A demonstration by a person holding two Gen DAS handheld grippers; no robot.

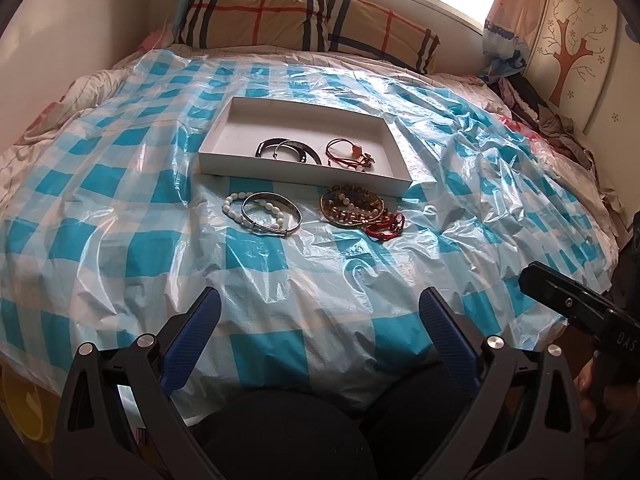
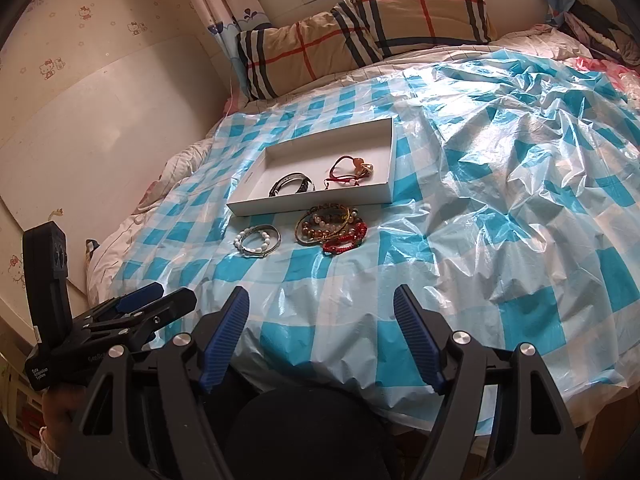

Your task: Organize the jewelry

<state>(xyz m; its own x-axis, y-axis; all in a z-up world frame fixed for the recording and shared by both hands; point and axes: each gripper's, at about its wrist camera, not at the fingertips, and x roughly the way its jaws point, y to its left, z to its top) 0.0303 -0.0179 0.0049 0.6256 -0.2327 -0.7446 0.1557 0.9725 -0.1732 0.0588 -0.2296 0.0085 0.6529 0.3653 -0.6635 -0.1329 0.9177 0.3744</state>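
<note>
Both left gripper (image 1: pixel 320 312) and right gripper (image 2: pixel 321 308) jaws spread, empty; ahead lie bracelets (image 1: pixel 352 210), apparently beaded, before white tray (image 1: pixel 248 118).

- The right gripper (image 2: pixel 321 312) is seen with its blue-padded fingers (image 2: pixel 228 332) spread wide apart, nothing held between them, above the blue-and-white checked plastic sheet (image 2: pixel 500 184).
- The left gripper (image 2: pixel 160 300) is seen at the lower left edge; its jaw state cannot be determined.
- A white tray (image 2: pixel 390 160) is laid on the sheet; a dark bangle (image 2: pixel 290 185) and a red cord bracelet (image 2: pixel 348 170) are contained in it.
- Just in front of the tray, a white bead bracelet (image 2: pixel 252 242), overlapped by a silver bangle (image 2: pixel 264 240), and a pile of beaded bracelets (image 2: pixel 332 228) are laid.
- A plaid pillow (image 2: pixel 360 36) is positioned behind.
</note>
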